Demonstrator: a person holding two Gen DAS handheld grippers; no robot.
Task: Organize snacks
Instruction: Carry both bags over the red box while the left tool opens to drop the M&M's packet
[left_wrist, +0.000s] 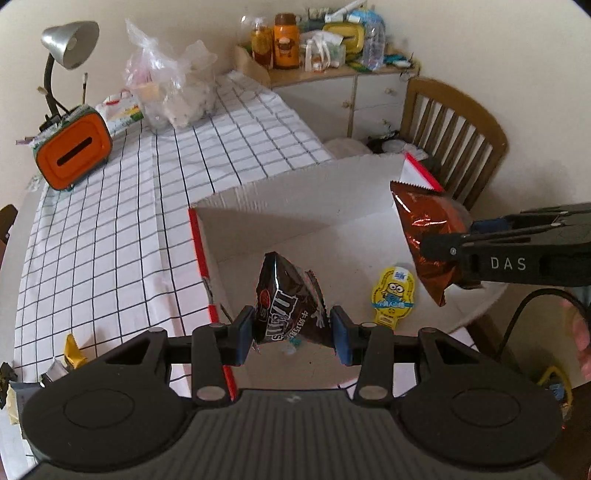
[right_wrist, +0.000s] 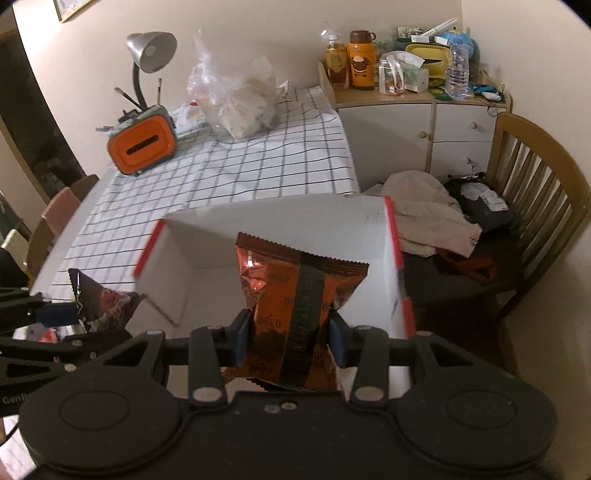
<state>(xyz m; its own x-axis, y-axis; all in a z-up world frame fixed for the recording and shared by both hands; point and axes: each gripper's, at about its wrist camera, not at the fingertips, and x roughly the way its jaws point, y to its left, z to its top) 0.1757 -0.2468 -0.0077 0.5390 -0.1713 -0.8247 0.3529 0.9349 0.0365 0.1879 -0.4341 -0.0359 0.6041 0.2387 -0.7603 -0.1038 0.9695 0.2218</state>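
My left gripper (left_wrist: 293, 328) was clamped on a dark brown M&M's bag (left_wrist: 290, 301), its white logo upside down to my camera beside a few Chinese characters I could not read, and the bag hung over the open white cardboard box (left_wrist: 280, 206) with red-trimmed edges. My right gripper (right_wrist: 291, 332) pinched an orange-red foil packet (right_wrist: 295, 295) printed over and over with "OREO", a dark seam strip running down its middle; the small print on that strip was too fine to read. From the left camera I saw that same packet (left_wrist: 424, 236) held above the box's right side, and the right gripper's arm carried the letters "DAS". On the box floor lay one yellow pouch (left_wrist: 393, 295) with a cartoon Minion figure, its caption illegible. The box sat at the near end of a table under a white checked cloth (left_wrist: 129, 206). Farther back stood an orange tissue box (left_wrist: 74, 151), a grey desk lamp (left_wrist: 70, 44) and crumpled clear plastic bags (left_wrist: 173, 88). A wooden chair (right_wrist: 535, 192) piled with clothes stood to the right, and a cabinet (right_wrist: 424, 125) behind held bottles and clutter whose labels I could not make out. The gripper bodies hid the near part of the box, and a few wrappers at the left table edge (left_wrist: 70, 350) were cut off.
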